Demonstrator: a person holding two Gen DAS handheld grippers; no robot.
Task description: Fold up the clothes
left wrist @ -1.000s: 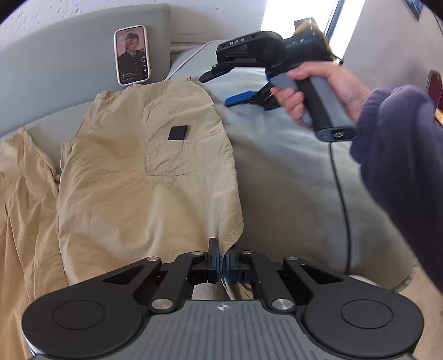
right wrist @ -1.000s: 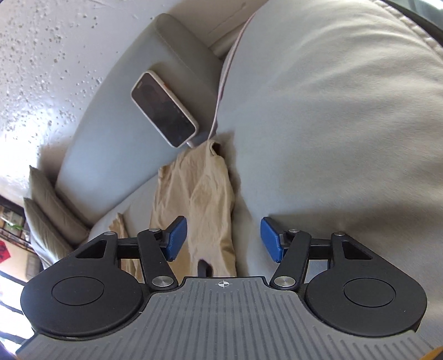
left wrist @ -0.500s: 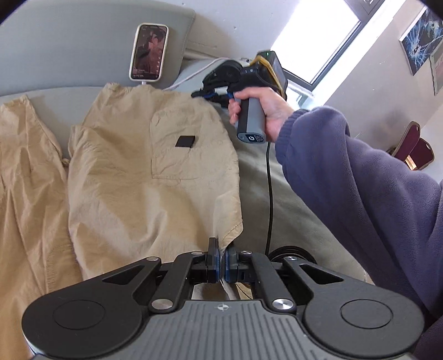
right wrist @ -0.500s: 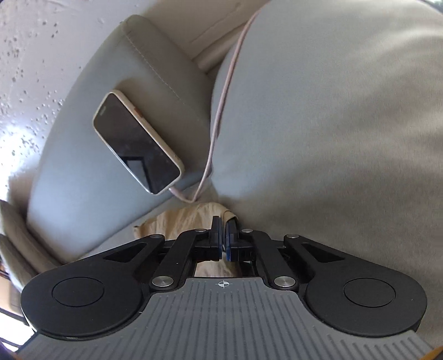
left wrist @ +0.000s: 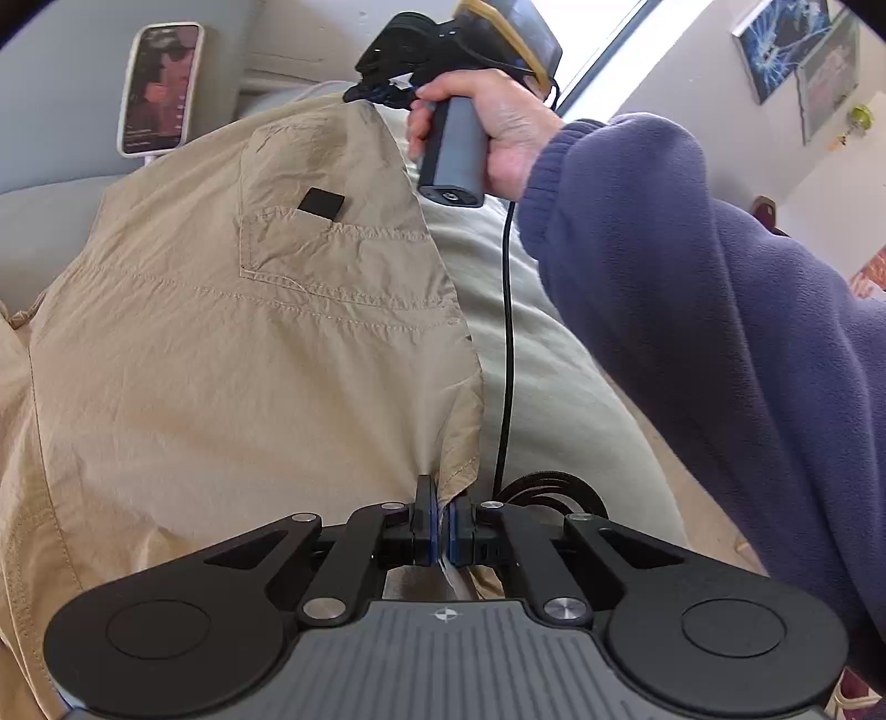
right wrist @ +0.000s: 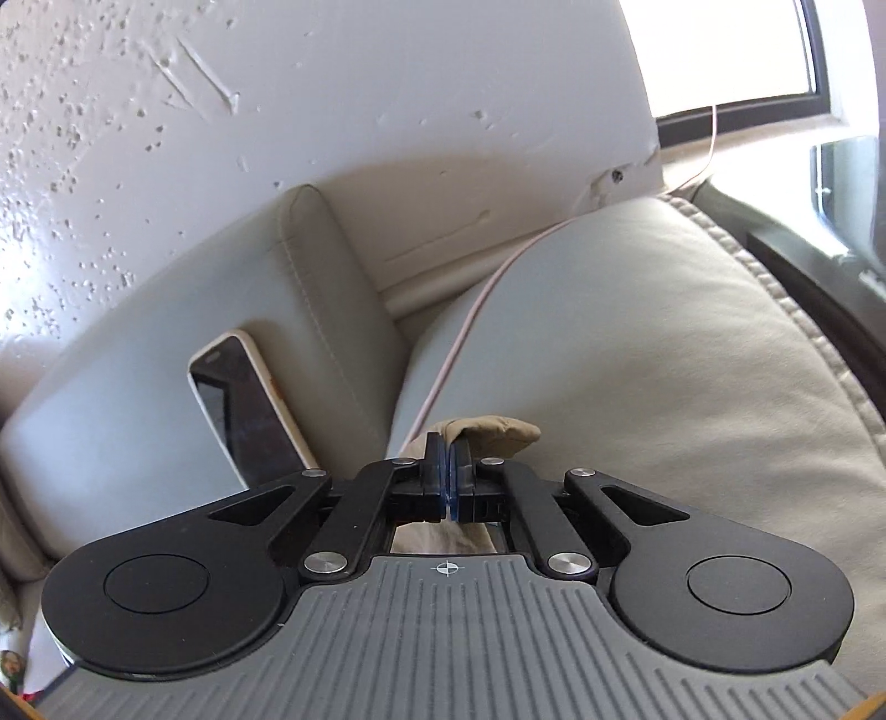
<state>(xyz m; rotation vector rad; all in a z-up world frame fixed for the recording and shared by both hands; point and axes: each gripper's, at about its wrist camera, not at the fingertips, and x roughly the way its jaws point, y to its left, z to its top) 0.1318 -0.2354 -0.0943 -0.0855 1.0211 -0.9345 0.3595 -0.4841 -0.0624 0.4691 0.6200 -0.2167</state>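
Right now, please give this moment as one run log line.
left gripper: shut on beige cotton trousers | right gripper: shut on trousers | edge lifted

Home living room, grey sofa (right wrist: 138, 421), window (right wrist: 736, 55), wall pictures (left wrist: 775, 50)

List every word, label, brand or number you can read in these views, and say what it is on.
None can be read.
Phone screen: a video with small captions, too blurred to read.
Black tag on the trousers pocket: blank as far as shows.
Posters on the wall: no text can be made out.
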